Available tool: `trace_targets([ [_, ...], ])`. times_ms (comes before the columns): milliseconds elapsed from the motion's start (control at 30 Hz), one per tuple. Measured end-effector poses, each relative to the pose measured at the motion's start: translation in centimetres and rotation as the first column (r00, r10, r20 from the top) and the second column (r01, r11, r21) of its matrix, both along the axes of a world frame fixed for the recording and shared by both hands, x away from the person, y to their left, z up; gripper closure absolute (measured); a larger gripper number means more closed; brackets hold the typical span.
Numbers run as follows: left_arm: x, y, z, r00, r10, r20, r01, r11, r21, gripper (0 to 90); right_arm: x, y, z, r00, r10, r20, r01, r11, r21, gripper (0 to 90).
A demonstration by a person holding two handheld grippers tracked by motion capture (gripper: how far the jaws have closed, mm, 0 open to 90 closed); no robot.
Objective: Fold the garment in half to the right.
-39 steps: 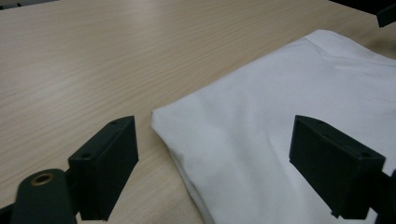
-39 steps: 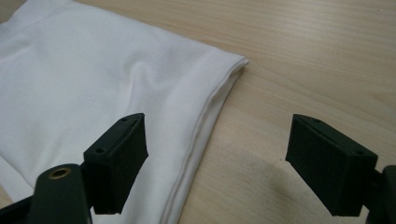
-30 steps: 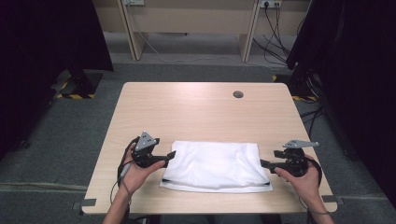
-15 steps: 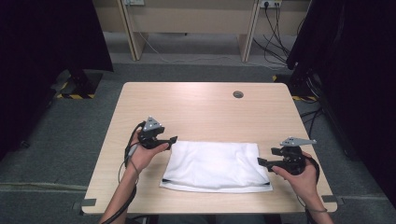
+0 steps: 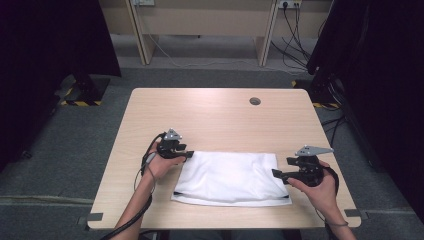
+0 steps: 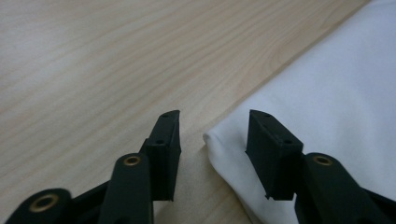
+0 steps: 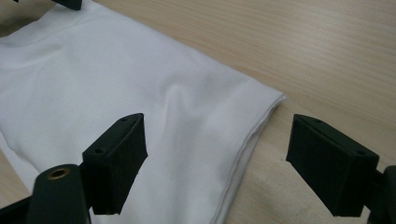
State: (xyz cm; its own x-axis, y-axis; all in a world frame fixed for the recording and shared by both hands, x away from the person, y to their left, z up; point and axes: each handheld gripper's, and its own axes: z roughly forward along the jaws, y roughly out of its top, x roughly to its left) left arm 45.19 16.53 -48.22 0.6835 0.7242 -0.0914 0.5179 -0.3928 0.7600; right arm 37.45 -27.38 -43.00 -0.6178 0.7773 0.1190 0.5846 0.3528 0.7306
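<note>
While a folded white cloth [image 5: 231, 177] lies flat at the near middle of the table [image 5: 210, 115], the left gripper [image 5: 188, 154] sits at its far left corner, jaws just narrowing with that corner [image 6: 219, 140] between them, pads not yet pressing. At the cloth's right edge [image 7: 254, 128], the right gripper [image 5: 274, 173] straddles the fold, jaws spread wide and gripping nothing. Both hands rest low over the wood.
</note>
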Motion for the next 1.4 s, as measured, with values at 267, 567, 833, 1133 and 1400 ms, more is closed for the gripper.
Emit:
trace_targets([
  [267,-0.3,-0.4,-0.3,0.9994,-0.035,0.004,0.035,0.9992,-0.019,76.2,0.0,0.6,0.1,0.9998,0.018,-0.002,-0.018,0.9998,-0.012,20.1],
  [567,-0.5,-0.6,0.4,0.9982,-0.059,0.011,0.059,0.9983,0.002,84.3,-0.4,4.5,0.7,0.9878,0.155,0.014,-0.155,0.9867,-0.051,21.1],
  [833,-1.1,-0.5,1.9,0.9958,-0.085,0.034,0.085,0.9963,0.014,85.6,-1.2,11.1,2.0,0.9238,0.379,0.052,-0.373,0.9221,-0.104,24.6],
  [1133,-1.3,-0.5,2.9,0.9948,-0.095,0.037,0.094,0.9948,0.041,85.8,-1.9,19.0,1.6,0.8297,0.557,0.038,-0.55,0.8273,-0.113,33.1],
  [1400,-1.2,-0.2,3.1,0.9937,-0.109,0.026,0.108,0.9927,0.055,85.8,-2.1,25.0,-0.4,0.7636,0.646,0.009,-0.635,0.7537,-0.168,38.9],
])
